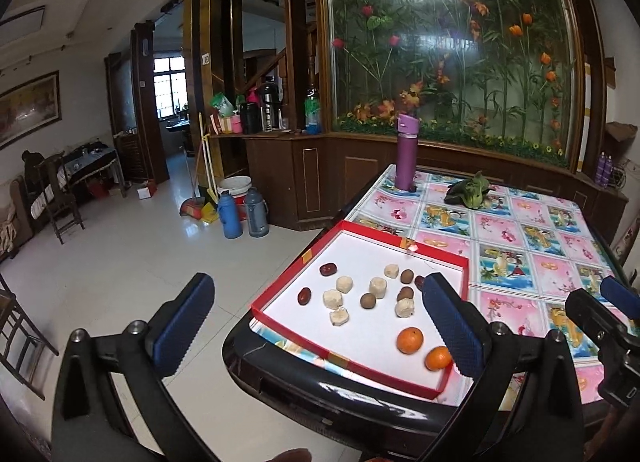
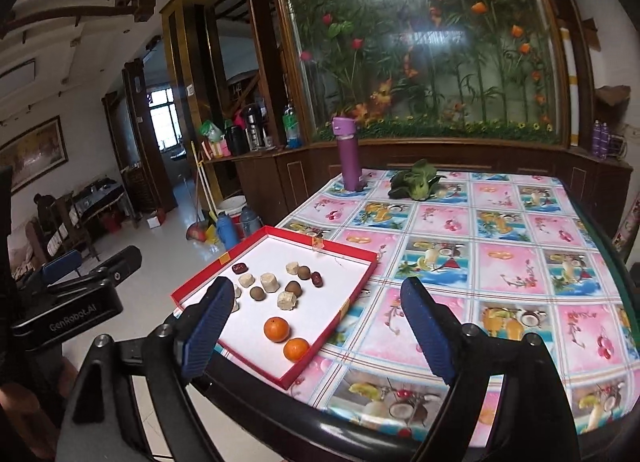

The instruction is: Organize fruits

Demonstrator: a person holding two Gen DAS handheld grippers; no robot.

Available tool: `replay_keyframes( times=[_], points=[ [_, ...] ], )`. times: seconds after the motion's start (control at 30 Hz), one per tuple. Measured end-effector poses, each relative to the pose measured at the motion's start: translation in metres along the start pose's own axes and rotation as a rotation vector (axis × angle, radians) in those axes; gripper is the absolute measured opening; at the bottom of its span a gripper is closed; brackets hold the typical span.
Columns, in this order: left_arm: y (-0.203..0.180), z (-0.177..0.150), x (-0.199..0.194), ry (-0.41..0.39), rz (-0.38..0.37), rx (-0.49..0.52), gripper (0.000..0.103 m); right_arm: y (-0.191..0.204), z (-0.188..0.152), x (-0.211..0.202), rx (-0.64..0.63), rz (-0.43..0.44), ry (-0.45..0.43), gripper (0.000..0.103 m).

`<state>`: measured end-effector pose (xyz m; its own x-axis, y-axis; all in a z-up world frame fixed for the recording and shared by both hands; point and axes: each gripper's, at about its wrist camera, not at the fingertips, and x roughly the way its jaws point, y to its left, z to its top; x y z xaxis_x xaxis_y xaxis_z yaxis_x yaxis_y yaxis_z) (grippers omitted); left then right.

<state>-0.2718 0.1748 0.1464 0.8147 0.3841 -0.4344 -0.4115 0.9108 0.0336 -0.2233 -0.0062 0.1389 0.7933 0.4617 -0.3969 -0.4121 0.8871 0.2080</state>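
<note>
Ribbed blue pads point(image 1: 452, 326), round oranges point(image 1: 410, 340), cardboard tray point(image 1: 292, 326)

Two round orange tangerines point(image 1: 410, 340), six pale cream chunky pieces point(image 1: 378, 287), three round brown longans point(image 1: 367, 300), three dark red dates point(image 1: 328, 269).

The left gripper point(image 1: 316, 314) hangs above the near corner of a table point(image 1: 532, 238) covered with a pink and blue fruit-patterned cloth, its blue-padded fingers point(image 1: 184, 322) spread wide with nothing between them. Below lies a shallow red box lid point(image 1: 288, 324) with a white floor. In it two oranges point(image 1: 410, 340) sit near the front, one partly behind the right finger. Further back are scattered pale chunks point(image 1: 377, 287), round brown fruits point(image 1: 368, 300) and dark red dates point(image 1: 328, 269). A purple bottle point(image 1: 405, 151) stands upright at the far edge, near a leafy green vegetable point(image 1: 470, 191). The right gripper point(image 1: 600, 314) shows at the right edge.
</note>
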Motion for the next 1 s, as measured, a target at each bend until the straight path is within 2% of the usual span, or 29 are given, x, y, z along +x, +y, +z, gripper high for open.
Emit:
replay_keyframes(
  times=[0.27, 0.4, 0.5, 0.77, 1.0],
  points=[
    [0.017, -0.006, -0.04, -0.069, 0.015, -0.024, 0.103, 0.024, -0.008, -0.038, -0.038, -0.015, -0.087, 0.086],
    [0.025, -0.01, -0.056, -0.099, 0.015, -0.028, 0.103, 0.036, -0.015, -0.054, -0.042, -0.009, -0.117, 0.097],
    [0.03, -0.014, -0.064, -0.112, 0.023, -0.027, 0.103, 0.043, -0.021, -0.06, -0.058, -0.021, -0.135, 0.098],
    [0.04, -0.019, -0.06, -0.1, 0.043, -0.037, 0.103, 0.047, -0.023, -0.06, -0.084, -0.018, -0.151, 0.1],
    [0.036, -0.024, -0.053, -0.077, 0.06, 0.006, 0.103, 0.043, -0.026, -0.052, -0.056, -0.011, -0.112, 0.1]
  ],
)
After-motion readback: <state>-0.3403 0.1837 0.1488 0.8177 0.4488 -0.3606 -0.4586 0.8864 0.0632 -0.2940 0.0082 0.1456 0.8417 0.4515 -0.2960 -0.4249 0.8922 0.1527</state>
